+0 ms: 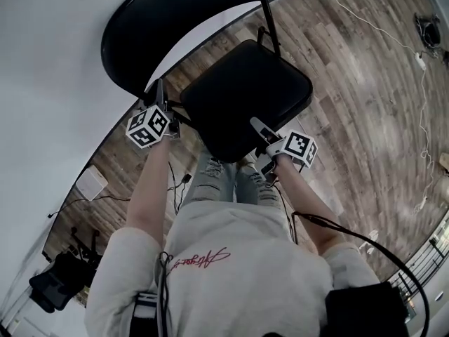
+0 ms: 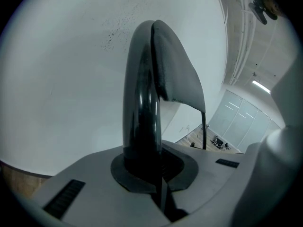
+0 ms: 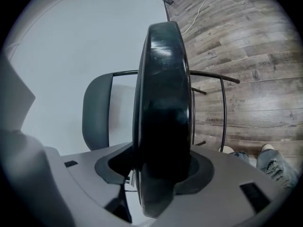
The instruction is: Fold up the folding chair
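A black folding chair stands unfolded on the wood floor, close to a white wall. In the head view its padded seat (image 1: 245, 93) lies just ahead of me and its curved backrest (image 1: 175, 20) is beyond it. My left gripper (image 1: 161, 95) is shut on the backrest's side frame tube (image 2: 139, 103), which rises from between the jaws (image 2: 142, 167); the backrest pad (image 2: 177, 70) is just to the right of it. My right gripper (image 1: 261, 142) is shut on the seat's near edge (image 3: 163, 103), which fills the gap between its jaws (image 3: 158, 174). The backrest (image 3: 97, 110) shows behind the seat.
My legs in torn jeans (image 1: 235, 181) stand right against the chair's front. White cables (image 1: 421, 118) trail over the floor at the right, and a thin leg tube (image 3: 222, 108) runs beside the seat. At lower left are a white box (image 1: 91, 182) and a black office chair (image 1: 59, 279).
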`<state>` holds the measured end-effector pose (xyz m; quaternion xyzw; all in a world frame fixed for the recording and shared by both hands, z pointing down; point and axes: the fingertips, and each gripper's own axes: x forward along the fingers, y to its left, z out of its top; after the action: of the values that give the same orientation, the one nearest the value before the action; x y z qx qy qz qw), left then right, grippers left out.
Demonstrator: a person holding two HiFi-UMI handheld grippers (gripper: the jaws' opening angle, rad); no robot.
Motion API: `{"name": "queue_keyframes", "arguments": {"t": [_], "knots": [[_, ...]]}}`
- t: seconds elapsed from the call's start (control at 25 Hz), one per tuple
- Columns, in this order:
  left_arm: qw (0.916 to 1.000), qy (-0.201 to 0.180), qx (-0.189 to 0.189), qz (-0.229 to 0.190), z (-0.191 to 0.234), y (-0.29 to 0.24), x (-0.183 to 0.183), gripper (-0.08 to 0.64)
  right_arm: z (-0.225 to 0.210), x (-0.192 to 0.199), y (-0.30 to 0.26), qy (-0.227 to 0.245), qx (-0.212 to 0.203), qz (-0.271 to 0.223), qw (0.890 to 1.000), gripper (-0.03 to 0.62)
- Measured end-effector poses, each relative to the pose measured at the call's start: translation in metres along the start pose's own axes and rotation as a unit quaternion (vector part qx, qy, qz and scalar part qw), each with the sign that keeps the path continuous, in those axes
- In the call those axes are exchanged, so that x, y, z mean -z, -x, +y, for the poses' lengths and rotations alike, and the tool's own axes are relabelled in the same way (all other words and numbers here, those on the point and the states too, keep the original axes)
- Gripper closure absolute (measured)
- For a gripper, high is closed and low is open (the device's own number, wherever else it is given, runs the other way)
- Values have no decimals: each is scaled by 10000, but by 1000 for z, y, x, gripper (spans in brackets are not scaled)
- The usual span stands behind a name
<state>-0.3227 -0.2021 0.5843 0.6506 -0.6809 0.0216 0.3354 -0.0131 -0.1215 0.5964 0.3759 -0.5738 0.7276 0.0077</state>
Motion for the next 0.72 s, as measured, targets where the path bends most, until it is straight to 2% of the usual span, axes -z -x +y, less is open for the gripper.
{"name": "queue_keyframes", "arguments": {"t": [0.2, 0.48, 0.72], "knots": [[9999, -23, 87, -79, 5, -5, -16, 543, 32, 1, -17, -9, -15, 256, 9997, 351], [9991, -229, 73, -352, 17, -23, -46, 543, 108, -15, -76, 49, -153, 410, 9990, 408], [9975, -427, -17, -561, 1, 1, -58, 543, 130, -10, -76, -187, 180, 484, 9985, 434]]}}
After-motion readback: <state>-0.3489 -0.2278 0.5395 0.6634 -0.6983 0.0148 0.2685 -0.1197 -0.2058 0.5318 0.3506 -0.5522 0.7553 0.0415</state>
